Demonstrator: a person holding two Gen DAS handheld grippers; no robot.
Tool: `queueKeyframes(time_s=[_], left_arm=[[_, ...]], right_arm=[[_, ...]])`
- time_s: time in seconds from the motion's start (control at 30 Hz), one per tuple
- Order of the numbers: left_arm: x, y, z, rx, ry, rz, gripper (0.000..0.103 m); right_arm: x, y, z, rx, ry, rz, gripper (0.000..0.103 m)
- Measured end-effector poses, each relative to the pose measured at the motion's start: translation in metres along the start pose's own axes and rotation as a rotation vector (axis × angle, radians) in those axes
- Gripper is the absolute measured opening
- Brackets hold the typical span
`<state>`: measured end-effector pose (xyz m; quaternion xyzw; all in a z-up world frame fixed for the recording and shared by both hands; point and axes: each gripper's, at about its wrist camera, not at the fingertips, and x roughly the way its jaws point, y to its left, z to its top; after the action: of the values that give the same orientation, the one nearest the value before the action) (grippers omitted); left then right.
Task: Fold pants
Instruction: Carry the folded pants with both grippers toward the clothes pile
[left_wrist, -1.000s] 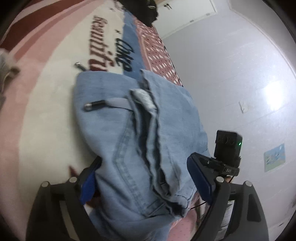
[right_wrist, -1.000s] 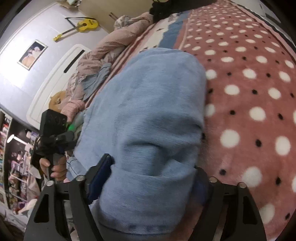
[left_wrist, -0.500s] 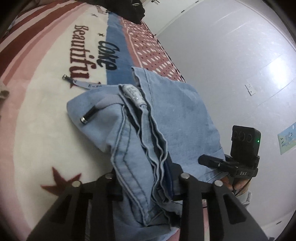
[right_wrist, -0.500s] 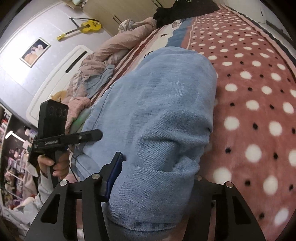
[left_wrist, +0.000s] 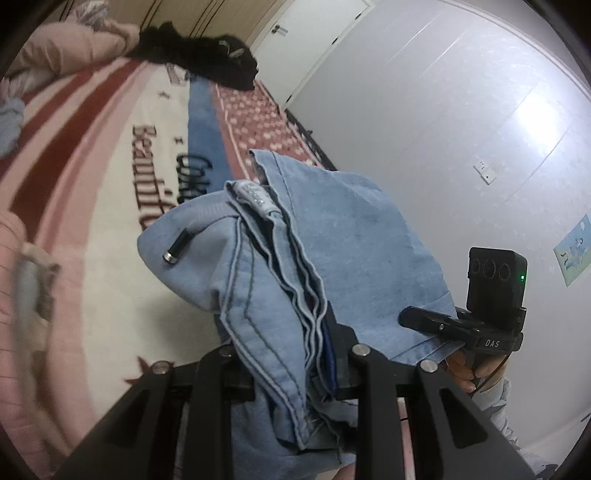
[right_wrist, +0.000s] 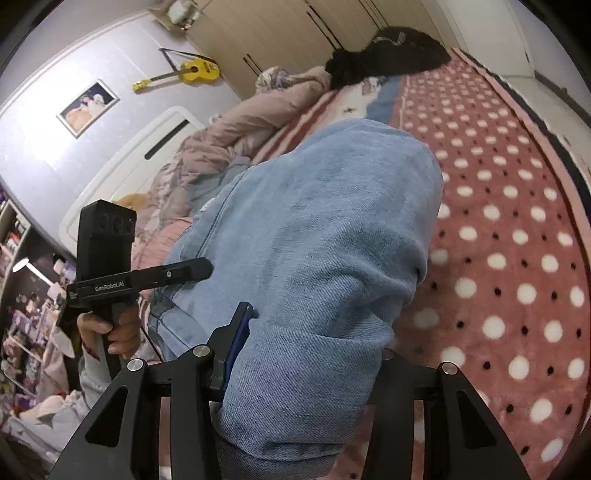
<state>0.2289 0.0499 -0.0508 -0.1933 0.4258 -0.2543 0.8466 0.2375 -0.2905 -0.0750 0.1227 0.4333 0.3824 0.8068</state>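
Light blue denim pants (left_wrist: 343, 236) hang folded over and lifted above the blanket (left_wrist: 110, 192). My left gripper (left_wrist: 291, 354) pinches the stacked hem edges low in the left wrist view, its jaws still closing on the denim. A drawstring's metal tip (left_wrist: 177, 247) lies on the cloth. In the right wrist view the pants (right_wrist: 325, 229) bulge upward as a thick roll. My right gripper (right_wrist: 310, 343) clamps that roll, its jaws also closing, with a blue pad (right_wrist: 240, 332) pressed to the denim. The far pad is hidden by cloth.
A polka-dot red blanket (right_wrist: 517, 221) covers the bed to the right. A black garment (right_wrist: 391, 48) and a pink duvet (right_wrist: 258, 110) lie at the far end. A hand (right_wrist: 107, 332) grips the left gripper's handle. A white wall (left_wrist: 443, 110) runs along the bed.
Both grippers have risen and carried the pants up off the blanket. Both pairs of jaws have narrowed onto the denim, the left one much more.
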Motion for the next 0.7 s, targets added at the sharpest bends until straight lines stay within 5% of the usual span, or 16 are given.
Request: queueKeyframes(time_s=[0.33,0.7], left_arm=[[-0.111,0.015,0.013,0.061,-0.132,0.048,0.022],[-0.228,0.107,0.017,0.018,-0.211,0.184,0.022]], right_arm=[[0.002,0.095,0.025,-0.085,-0.063,0.064,0.040],[0.100,0.221,0.058,-0.156,-0.032,0.152,0.040]])
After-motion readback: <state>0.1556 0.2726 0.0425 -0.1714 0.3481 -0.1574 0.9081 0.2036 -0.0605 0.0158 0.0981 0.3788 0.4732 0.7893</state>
